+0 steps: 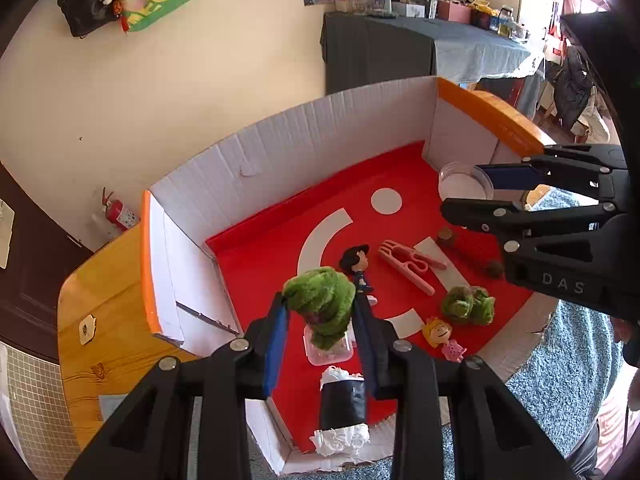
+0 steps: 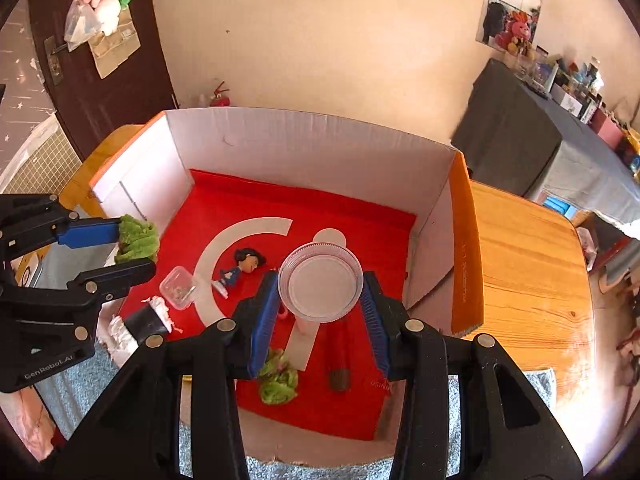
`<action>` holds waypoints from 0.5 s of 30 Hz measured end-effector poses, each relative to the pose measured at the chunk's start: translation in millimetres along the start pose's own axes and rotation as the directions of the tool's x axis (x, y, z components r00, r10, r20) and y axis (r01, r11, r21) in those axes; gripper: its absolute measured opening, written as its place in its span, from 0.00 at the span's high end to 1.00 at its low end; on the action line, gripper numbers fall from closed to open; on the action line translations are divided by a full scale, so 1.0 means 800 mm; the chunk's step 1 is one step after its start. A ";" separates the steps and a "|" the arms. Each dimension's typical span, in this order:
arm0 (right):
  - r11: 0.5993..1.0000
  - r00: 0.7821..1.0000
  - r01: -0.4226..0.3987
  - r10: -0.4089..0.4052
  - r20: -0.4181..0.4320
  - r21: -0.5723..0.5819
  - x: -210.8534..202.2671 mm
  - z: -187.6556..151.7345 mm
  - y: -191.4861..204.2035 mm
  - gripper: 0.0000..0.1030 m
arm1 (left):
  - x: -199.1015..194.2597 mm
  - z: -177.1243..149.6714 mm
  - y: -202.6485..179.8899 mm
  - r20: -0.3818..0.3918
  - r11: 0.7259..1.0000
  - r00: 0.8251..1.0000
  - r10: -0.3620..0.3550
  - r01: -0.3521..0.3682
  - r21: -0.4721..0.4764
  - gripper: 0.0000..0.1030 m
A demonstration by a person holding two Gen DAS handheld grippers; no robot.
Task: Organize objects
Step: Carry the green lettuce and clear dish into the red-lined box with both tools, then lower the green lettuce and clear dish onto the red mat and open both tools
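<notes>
Green plush: left gripper [image 1: 320, 332] is clamping a green plush [image 1: 322, 304], held up over the red box floor [image 1: 260, 248].
Clear lid: right gripper [image 2: 320, 316] jaws are closing on a clear round lid [image 2: 320, 286], also held above the floor.
Progress: looks early/mid; 2 items in hand, rest lying loose, nothing visibly grouped yet.
Count on floor: 1 more green plush [image 1: 468, 306], 2 dolls – dark-haired [image 1: 358, 264] & blonde [image 1: 440, 338], 1 pink clip [image 1: 408, 264], 1 small clear tub [image 2: 178, 288], 1 black-and-white roll [image 1: 342, 410].
Surround: box sitting on wooden table [image 2: 528, 272].
</notes>
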State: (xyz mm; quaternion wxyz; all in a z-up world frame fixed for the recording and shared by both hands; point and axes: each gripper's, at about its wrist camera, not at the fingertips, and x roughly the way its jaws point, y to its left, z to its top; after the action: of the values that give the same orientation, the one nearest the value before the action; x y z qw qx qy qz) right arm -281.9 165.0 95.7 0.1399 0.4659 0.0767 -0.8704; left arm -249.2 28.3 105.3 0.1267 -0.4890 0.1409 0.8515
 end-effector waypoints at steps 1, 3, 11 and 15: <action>1.000 1.000 -0.005 0.005 -0.022 0.007 0.008 0.004 -0.002 0.62 | 0.007 0.002 0.002 -0.022 1.000 1.000 -0.004 0.004 -0.002 0.68; 1.000 0.999 -0.002 0.003 -0.044 0.016 0.021 0.010 -0.003 0.62 | 0.018 0.007 0.009 -0.052 1.000 0.999 -0.009 0.009 -0.009 0.68; 0.999 0.991 0.023 -0.019 -0.130 0.030 0.066 0.028 -0.001 0.62 | 0.062 0.017 0.020 -0.141 0.999 0.989 0.033 -0.031 0.013 0.68; 0.999 0.985 0.044 -0.040 -0.167 0.020 0.084 0.031 0.000 0.62 | 0.074 0.018 0.012 -0.149 0.997 0.986 0.071 -0.065 0.048 0.67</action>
State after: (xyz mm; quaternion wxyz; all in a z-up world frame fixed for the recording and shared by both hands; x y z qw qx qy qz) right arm -336.6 146.7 53.9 0.1090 0.5368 0.0876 -0.8320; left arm -293.2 29.5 61.7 0.0971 -0.5441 0.1851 0.8126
